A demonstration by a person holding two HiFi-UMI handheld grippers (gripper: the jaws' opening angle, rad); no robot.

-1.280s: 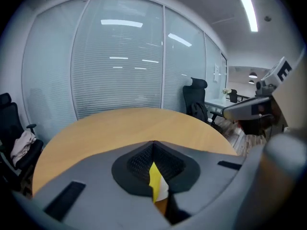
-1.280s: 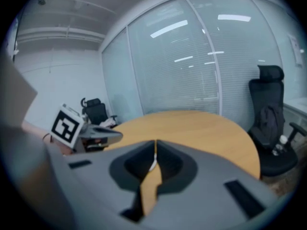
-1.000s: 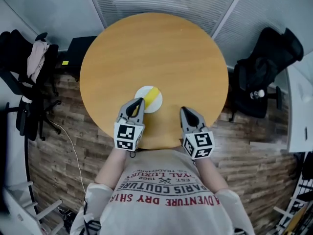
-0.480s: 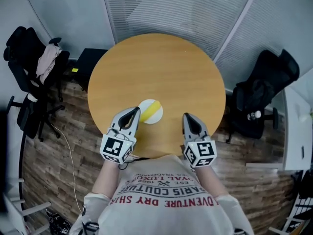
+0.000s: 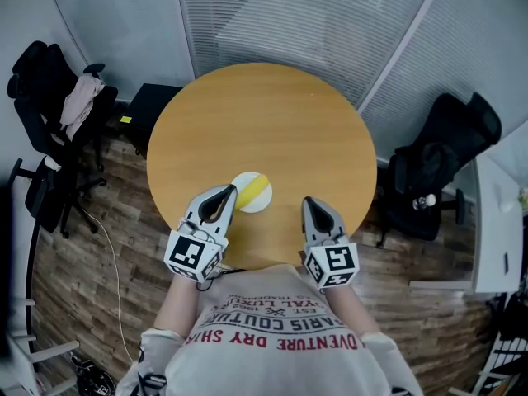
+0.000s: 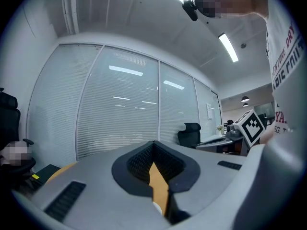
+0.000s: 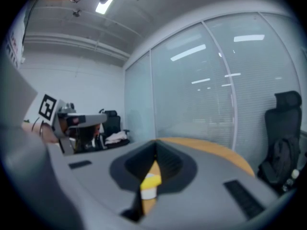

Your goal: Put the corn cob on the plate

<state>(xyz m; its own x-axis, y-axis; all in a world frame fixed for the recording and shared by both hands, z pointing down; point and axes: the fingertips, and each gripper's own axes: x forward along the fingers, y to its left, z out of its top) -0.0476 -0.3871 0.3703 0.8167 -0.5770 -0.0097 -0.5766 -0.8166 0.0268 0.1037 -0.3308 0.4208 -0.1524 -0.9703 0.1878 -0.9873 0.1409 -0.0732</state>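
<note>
A yellow corn cob lies on a small white plate near the front of the round wooden table. My left gripper hangs shut and empty, its tip just left of the plate. The right gripper is shut too, holds nothing, and stays apart to the plate's right. In the right gripper view the corn cob and plate show through the slit between the jaws. The left gripper view shows only a strip of table there.
An office chair draped with clothes stands at the left and a black chair at the right. A black box sits on the floor behind the table's left side. Blinds on a glass wall close off the back.
Both grippers have lifted off toward the camera. The left one has drawn back from over the plate to its left edge. The corn cob stays on the plate.
</note>
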